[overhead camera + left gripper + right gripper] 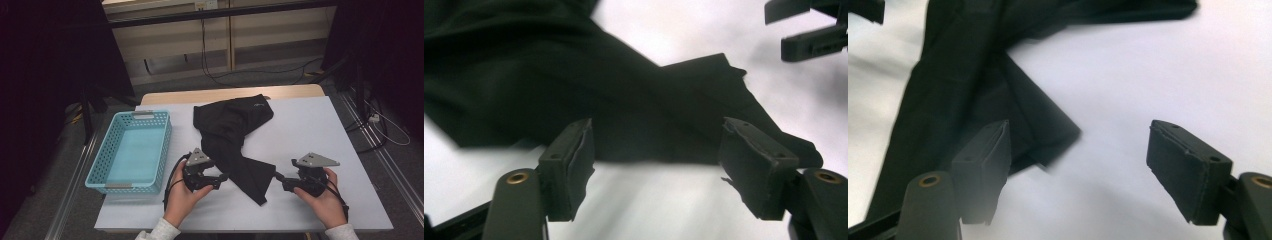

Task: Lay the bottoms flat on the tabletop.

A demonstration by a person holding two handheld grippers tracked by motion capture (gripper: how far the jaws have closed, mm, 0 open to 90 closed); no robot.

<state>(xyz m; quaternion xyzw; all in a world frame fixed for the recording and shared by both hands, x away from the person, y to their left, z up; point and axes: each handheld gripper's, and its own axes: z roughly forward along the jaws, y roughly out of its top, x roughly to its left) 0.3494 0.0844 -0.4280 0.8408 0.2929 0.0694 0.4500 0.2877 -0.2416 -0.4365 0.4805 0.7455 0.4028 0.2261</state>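
A black garment point(232, 140) lies crumpled across the middle of the white table point(310, 125), its narrow end pointing toward the front edge. My left gripper point(222, 178) sits just left of that narrow end, held in a hand, its jaws apart and facing the cloth. In the left gripper view the gripper point(656, 160) stands open, with the garment point(574, 85) ahead and nothing between the pads. My right gripper point(278, 179) is just right of the garment's end. In its own view the right gripper point(1078, 165) is open, and the garment's corner point(1048, 135) lies by one jaw without being pinched.
A light blue plastic basket point(131, 150) with nothing in it stands at the table's left side. Bare white surface stretches to the right of the garment. Cables lie on the floor behind the table, and dark curtains hang on both sides.
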